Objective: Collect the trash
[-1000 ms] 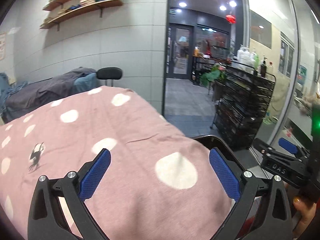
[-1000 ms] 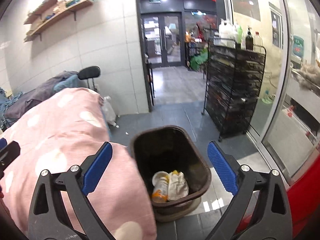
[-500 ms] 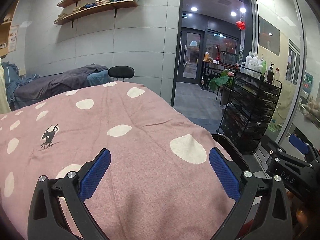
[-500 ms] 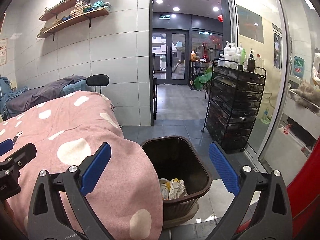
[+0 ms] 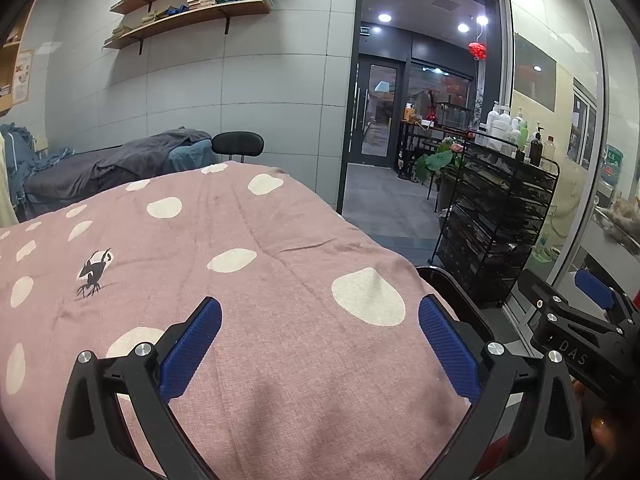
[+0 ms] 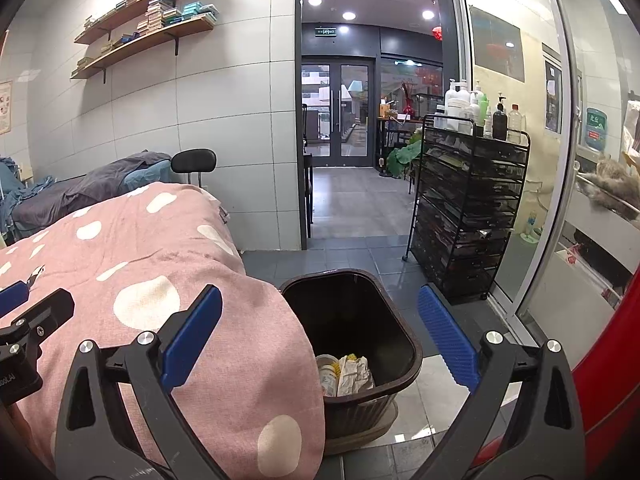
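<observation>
1. A bed under a pink blanket with white spots (image 5: 248, 288) fills the lower left of both views; a small black figure is printed on the blanket (image 5: 93, 274).
2. A black wire rack on castors (image 6: 464, 216) stands on the tiled floor to the right, beside a glass wall, with bottles on its top shelf (image 6: 476, 110).
3. Two wooden wall shelves (image 5: 188, 16) carry stacked books and boxes above a second bed draped in dark cloth (image 5: 116, 164).
4. A dark brown trash bin (image 6: 404, 344) sits on the floor just beside the foot of the pink bed, its near side partly hidden by the blanket.
5. Inside the bin lie the trash: a crumpled white paper (image 6: 354, 374) touching a small bottle with a yellow label (image 6: 327, 374).
6. The right claw (image 6: 320, 340) hangs above the bin's near edge, fingers spread wide, nothing between them.
7. The left claw (image 5: 320, 350) hovers over the blanket, likewise spread wide and empty.
</observation>
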